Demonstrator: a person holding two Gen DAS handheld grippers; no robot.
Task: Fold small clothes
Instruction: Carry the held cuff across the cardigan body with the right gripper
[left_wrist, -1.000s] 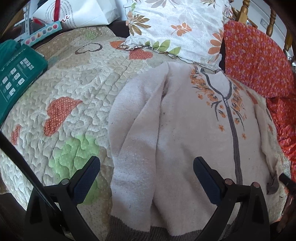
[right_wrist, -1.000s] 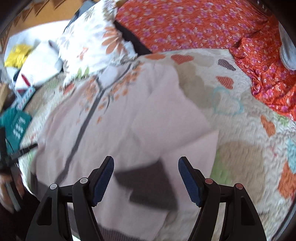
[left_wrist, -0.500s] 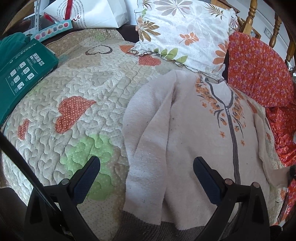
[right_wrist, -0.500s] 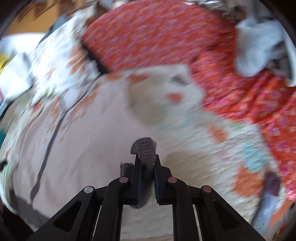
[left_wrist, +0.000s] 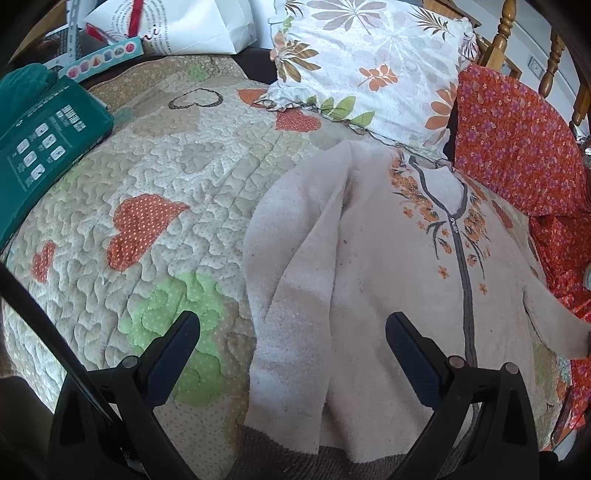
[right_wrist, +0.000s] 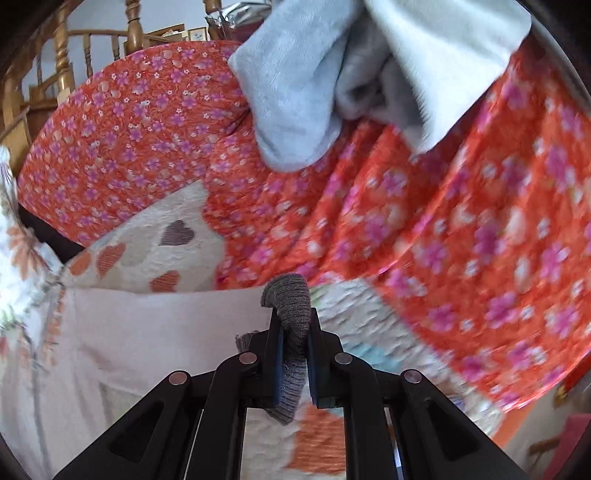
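- A bed covered by a quilt (left_wrist: 155, 177) printed with hearts is seen as the work surface, with a wooden headboard behind it.
- Nearest in the left wrist view, the left gripper (left_wrist: 291, 343) is held with its jaws wide apart and empty, hovering over the near edge of the quilt, above the cardigan's hem and left sleeve (left_wrist: 291, 295).
- The cream cardigan (left_wrist: 399, 266) is laid face up on the right half of the quilt, zip closed, its left sleeve already folded in along the body.
- In the right wrist view, the right gripper (right_wrist: 294, 332) is seen clamped on the grey ribbed cuff (right_wrist: 290, 306) of the other sleeve, which is lifted off the quilt near its right edge.
- The step in hand is judged to be the folding-in of this second sleeve.
- The next move appears to call for the cuff to be carried across the cardigan's front and laid flat, without the body being dragged askew.
- Farther off, a floral pillow (left_wrist: 369, 62) and an orange flowered cloth (left_wrist: 517, 140) are seen at the far edge of the bed, and a teal box (left_wrist: 40, 136) at the left edge.
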